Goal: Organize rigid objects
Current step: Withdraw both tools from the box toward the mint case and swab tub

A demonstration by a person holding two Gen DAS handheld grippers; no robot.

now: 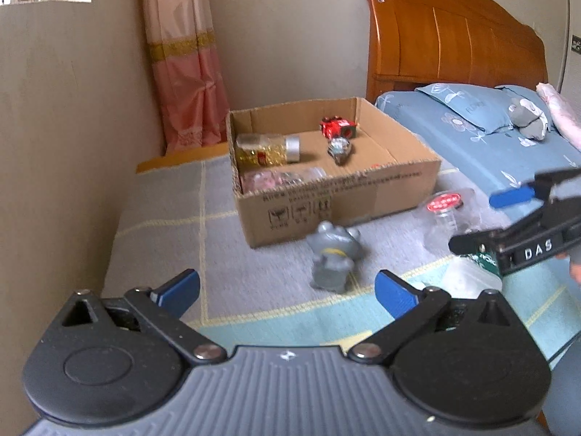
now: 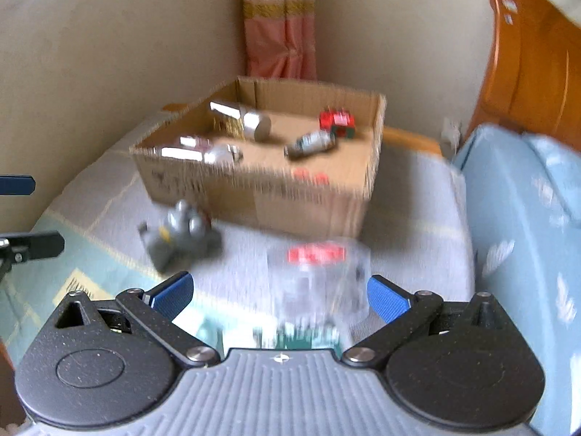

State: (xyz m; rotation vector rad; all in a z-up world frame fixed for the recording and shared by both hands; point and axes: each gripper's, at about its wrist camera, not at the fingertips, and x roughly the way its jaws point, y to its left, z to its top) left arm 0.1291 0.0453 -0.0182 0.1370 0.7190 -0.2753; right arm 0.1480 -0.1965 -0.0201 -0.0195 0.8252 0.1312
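Open brown cardboard box (image 1: 334,185) at twelve o'clock on grey checked bed cover (image 1: 163,239), holding gold-filled clear jar with silver lid (image 1: 268,149), red toy car (image 1: 337,127) and small metallic bottle (image 1: 339,149). Grey plastic animal figurine (image 1: 334,256) lying before box, between spread blue pads of empty left hand-held gripper (image 1: 287,290). At three o'clock, right hand-held gripper (image 2: 279,296), lettered "DAS", wide open around clear plastic jar with red label (image 2: 319,276), not clamped. Box print unreadable. Wooden headboard (image 1: 454,32) and blue pillow (image 1: 468,105) sharp only from left wrist.
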